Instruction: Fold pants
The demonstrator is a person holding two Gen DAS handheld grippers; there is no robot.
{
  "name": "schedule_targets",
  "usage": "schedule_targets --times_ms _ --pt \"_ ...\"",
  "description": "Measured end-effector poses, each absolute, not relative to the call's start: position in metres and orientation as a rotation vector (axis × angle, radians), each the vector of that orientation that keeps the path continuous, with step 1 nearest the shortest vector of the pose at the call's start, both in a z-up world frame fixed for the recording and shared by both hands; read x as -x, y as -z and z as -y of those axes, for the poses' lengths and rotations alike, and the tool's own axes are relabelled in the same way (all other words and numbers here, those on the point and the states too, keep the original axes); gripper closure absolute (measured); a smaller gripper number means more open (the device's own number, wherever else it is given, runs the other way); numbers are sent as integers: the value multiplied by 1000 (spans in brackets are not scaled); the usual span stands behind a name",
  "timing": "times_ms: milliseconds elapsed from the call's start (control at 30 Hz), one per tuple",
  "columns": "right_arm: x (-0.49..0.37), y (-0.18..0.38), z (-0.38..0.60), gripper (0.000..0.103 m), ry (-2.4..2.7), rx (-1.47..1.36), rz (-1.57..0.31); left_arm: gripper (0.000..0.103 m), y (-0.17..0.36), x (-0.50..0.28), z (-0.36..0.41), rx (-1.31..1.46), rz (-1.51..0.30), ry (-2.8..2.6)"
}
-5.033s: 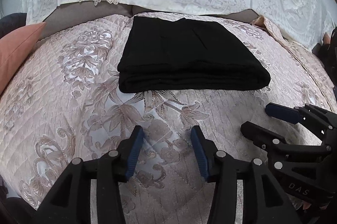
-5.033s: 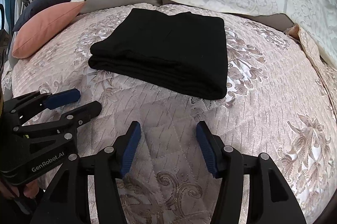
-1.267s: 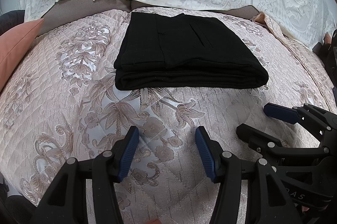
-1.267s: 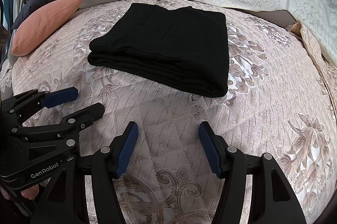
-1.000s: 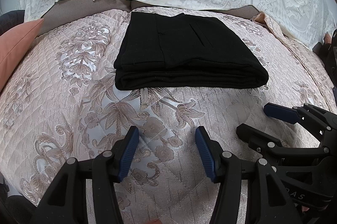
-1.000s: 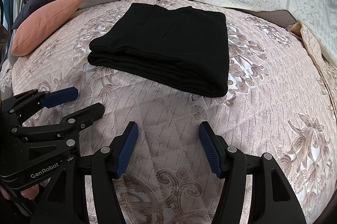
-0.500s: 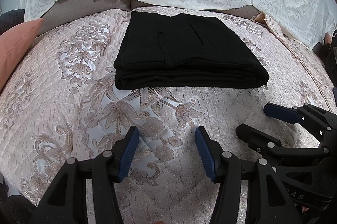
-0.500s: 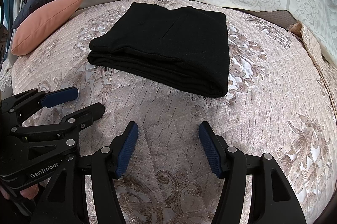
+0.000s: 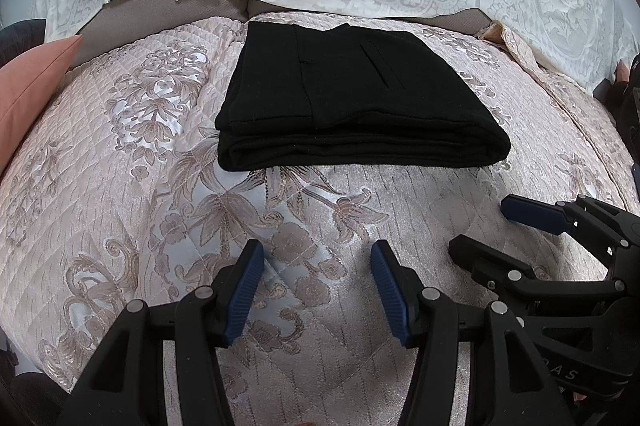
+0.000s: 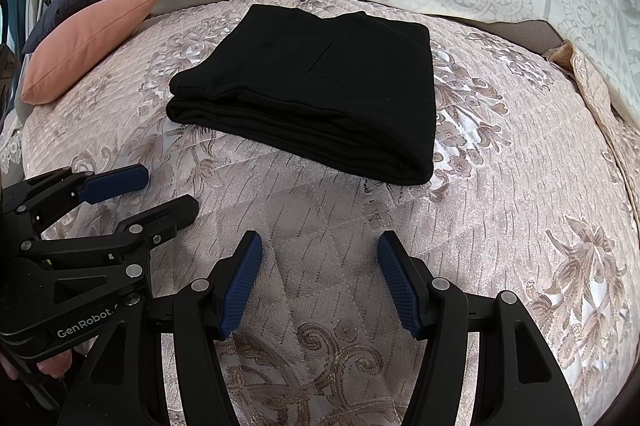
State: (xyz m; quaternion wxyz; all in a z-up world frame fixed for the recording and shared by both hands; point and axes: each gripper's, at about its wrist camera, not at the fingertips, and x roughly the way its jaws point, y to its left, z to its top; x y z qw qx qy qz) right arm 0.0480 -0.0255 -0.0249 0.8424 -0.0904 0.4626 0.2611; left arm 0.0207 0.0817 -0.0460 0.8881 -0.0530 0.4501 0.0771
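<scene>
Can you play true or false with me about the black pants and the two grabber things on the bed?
1. The black pants lie folded in a neat stack on the quilt. True.
2. The left gripper is squeezing the pants. False: it is open, short of the pants and not touching them.
3. The right gripper is open and holds nothing. True.
4. The pink pillow sits on top of the pants. False: it lies off to the side, apart from them.

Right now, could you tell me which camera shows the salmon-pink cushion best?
The right wrist view: nearly the whole salmon-pink cushion shows, lying on the quilted bedspread. The left wrist view catches only its corner.
</scene>
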Motion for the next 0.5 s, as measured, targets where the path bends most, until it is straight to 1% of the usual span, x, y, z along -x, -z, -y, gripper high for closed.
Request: schedule_targets --times_ms 500 --pt "-48 24 25 42 -550 190 -978 45 46 -21 -82 104 -938 -160"
